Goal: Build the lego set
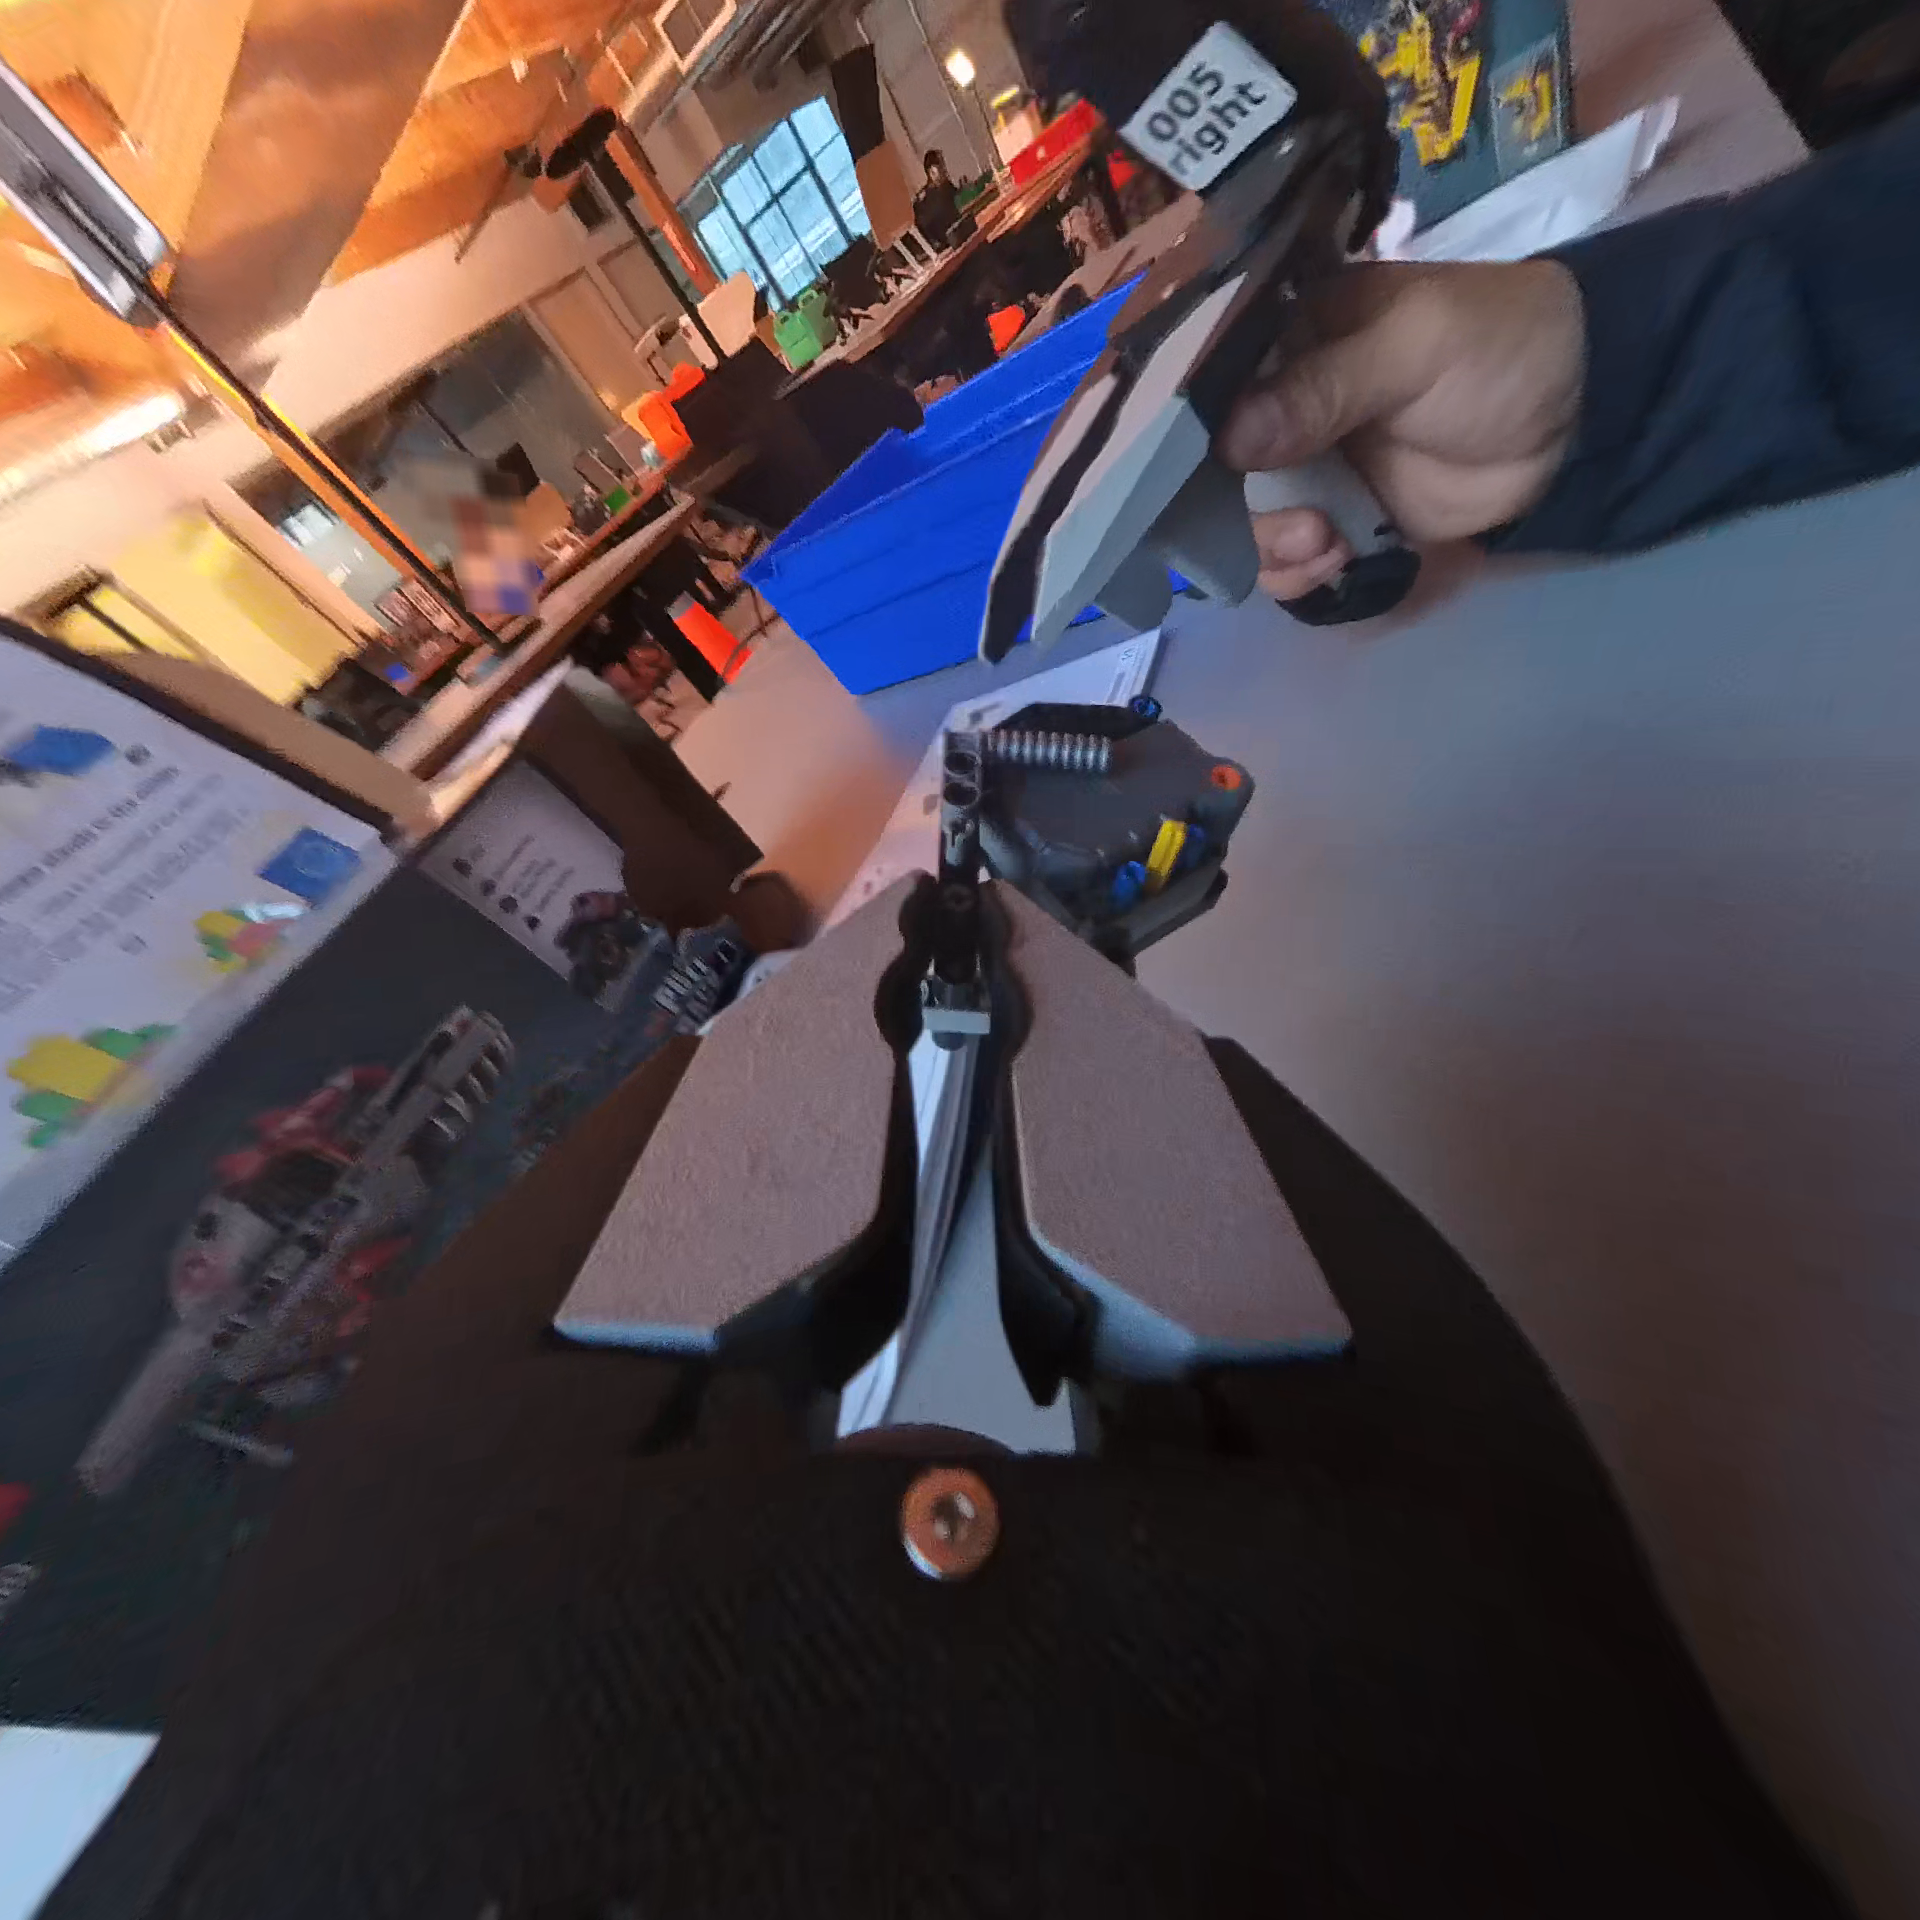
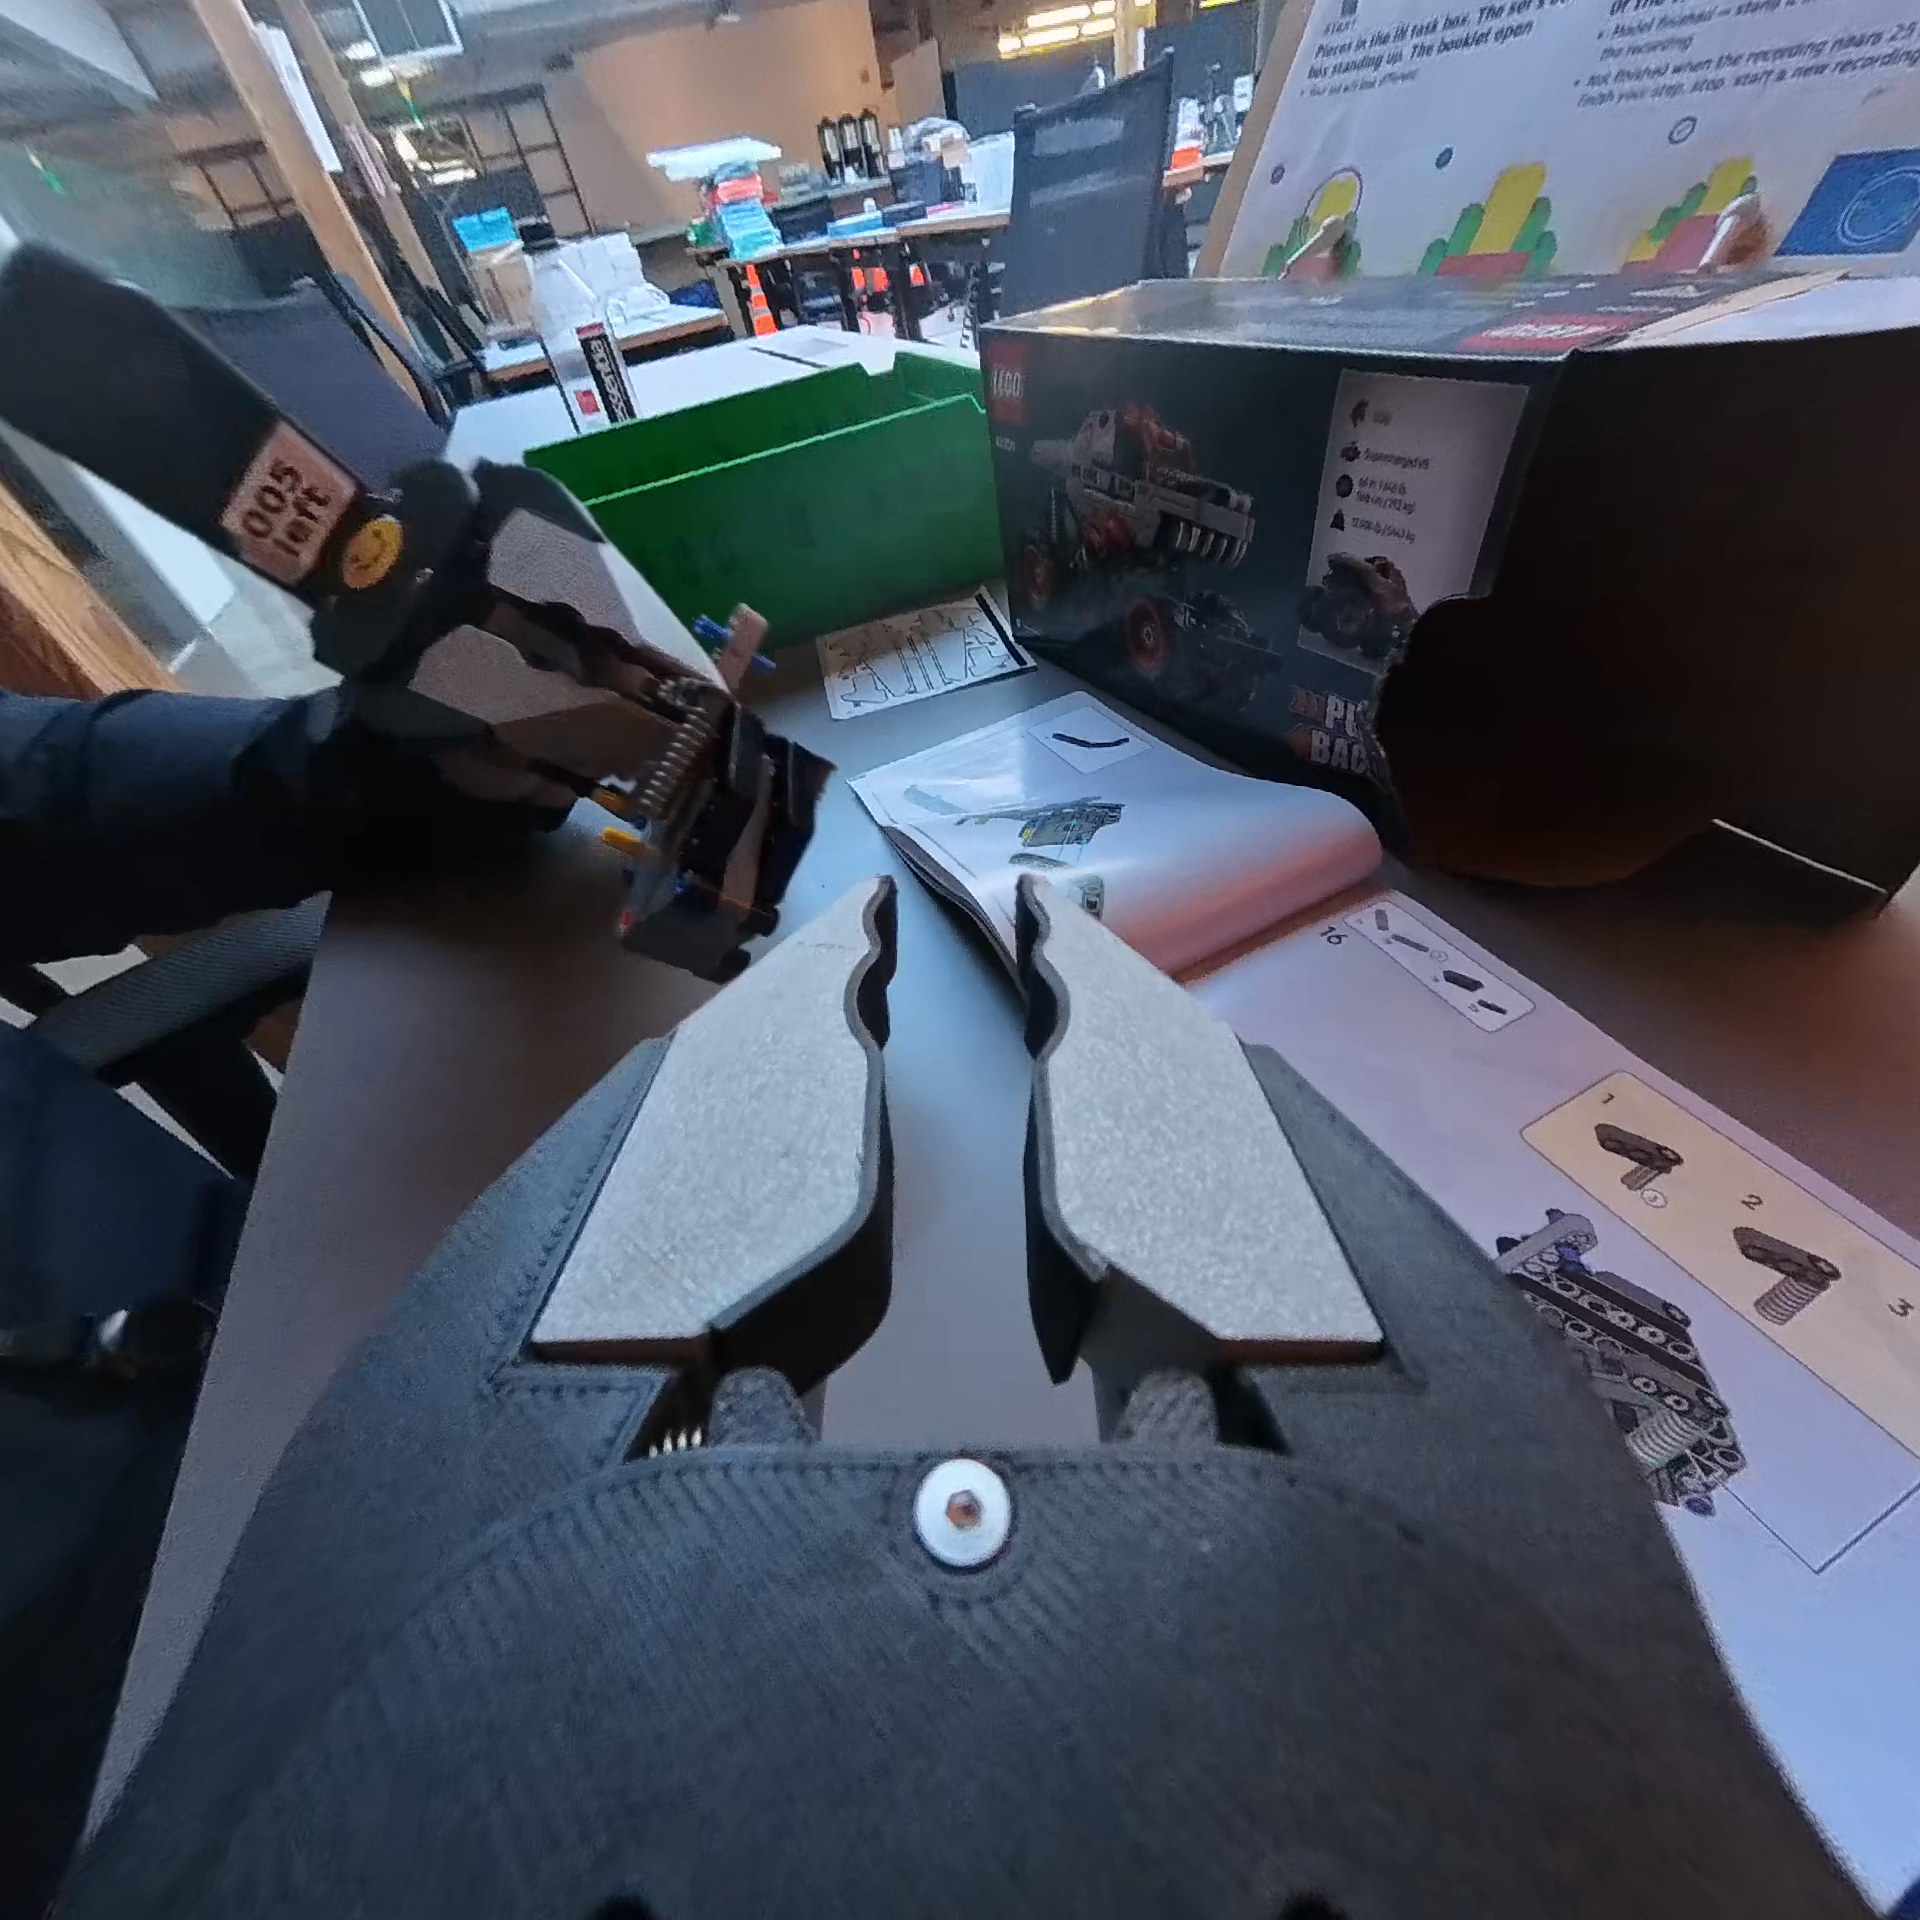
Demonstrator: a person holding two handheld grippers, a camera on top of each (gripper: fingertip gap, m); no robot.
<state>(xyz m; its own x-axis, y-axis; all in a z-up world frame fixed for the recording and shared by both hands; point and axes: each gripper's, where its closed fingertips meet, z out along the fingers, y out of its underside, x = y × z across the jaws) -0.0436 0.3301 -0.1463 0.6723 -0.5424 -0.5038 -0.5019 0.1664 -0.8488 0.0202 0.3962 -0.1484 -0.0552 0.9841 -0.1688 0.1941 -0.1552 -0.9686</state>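
My left gripper point(image 1: 956, 909) is shut on a thin black beam of the partly built lego model point(image 1: 1107, 821). The model is dark grey with a metal spring and yellow and blue pins, and it is held up off the table. In the right wrist view the left gripper point(image 2: 665, 717) holds this model point(image 2: 717, 831) at the left. My right gripper point(image 2: 956, 904) is open and empty, above the table just right of the model. It shows in the left wrist view point(image 1: 1013, 623), held by a hand, above and beyond the model.
The open instruction booklet point(image 2: 1122, 831) lies ahead and to the right. The lego box point(image 2: 1247, 540) stands behind it, with a green bin point(image 2: 779, 499) and a sticker sheet point(image 2: 914, 655) to its left. A blue bin point(image 1: 914, 530) stands beyond the model. An instruction poster point(image 2: 1558, 135) leans behind the box. Across from one pair of fingers to the other is roughly 10 centimetres.
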